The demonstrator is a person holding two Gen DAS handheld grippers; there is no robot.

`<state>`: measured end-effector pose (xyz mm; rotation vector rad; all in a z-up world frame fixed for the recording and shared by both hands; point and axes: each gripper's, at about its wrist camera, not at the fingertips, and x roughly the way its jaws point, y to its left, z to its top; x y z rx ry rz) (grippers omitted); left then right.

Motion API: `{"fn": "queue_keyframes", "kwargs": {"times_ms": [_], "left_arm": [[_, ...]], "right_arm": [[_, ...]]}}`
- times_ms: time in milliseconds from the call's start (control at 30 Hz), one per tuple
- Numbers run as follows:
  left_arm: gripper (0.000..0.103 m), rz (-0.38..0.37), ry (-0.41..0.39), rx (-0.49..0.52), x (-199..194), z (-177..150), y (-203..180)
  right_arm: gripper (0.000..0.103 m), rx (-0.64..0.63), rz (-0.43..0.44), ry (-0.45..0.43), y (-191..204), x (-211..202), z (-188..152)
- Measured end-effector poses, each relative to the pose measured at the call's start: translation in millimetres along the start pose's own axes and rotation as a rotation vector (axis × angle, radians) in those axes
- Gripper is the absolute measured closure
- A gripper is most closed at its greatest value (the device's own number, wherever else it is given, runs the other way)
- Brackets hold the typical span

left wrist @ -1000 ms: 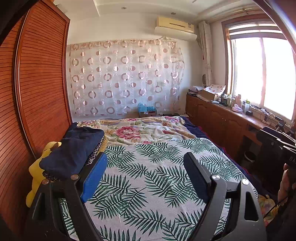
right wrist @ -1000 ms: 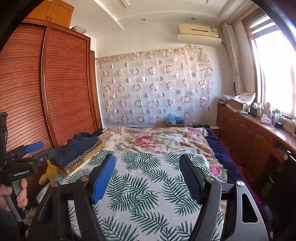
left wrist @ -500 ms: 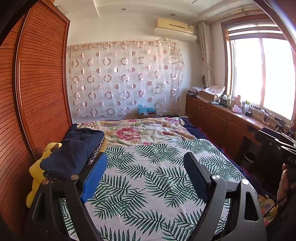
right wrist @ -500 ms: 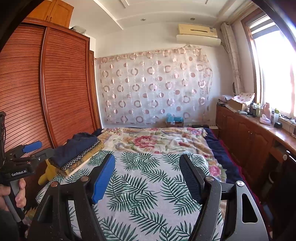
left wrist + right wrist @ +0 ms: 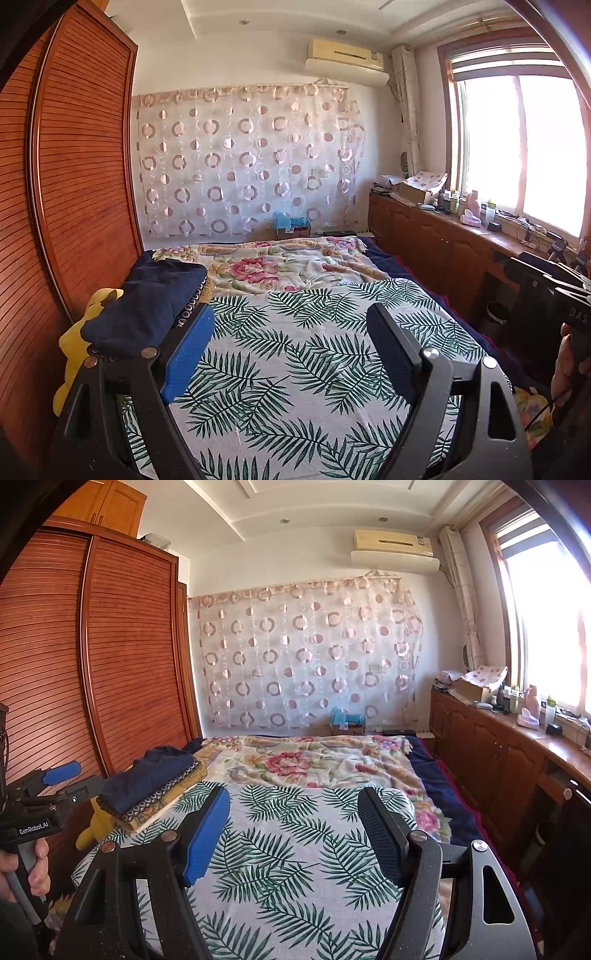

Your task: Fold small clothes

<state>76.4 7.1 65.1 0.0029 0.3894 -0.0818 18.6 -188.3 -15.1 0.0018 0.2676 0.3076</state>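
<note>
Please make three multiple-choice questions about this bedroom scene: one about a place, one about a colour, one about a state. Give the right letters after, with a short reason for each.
1. Where is the stack of folded clothes?
A. on the wooden counter
B. at the bed's left edge, by the wooden wardrobe
C. on the floor

2. What colour is the top folded garment?
A. dark navy
B. white
C. red

3. How are the left gripper and right gripper?
A. both shut on cloth
B. one open, one shut
C. both open, empty

Answers: 1 B, it lies beside the wardrobe; 2 A, navy cloth on top; 3 C, only the palm-leaf sheet shows between the fingers.
</note>
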Motion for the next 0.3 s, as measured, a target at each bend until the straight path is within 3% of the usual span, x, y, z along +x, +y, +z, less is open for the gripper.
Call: {"fn": "queue_keyframes", "kwargs": {"times_ms": [300], "left_arm": [[0.018,-0.002,-0.001,0.002,-2.0,2.6,-2.5]], "right_arm": [[0.029,-0.004,0.005,0.0,-5.1,-0.4,-0.8]]}}
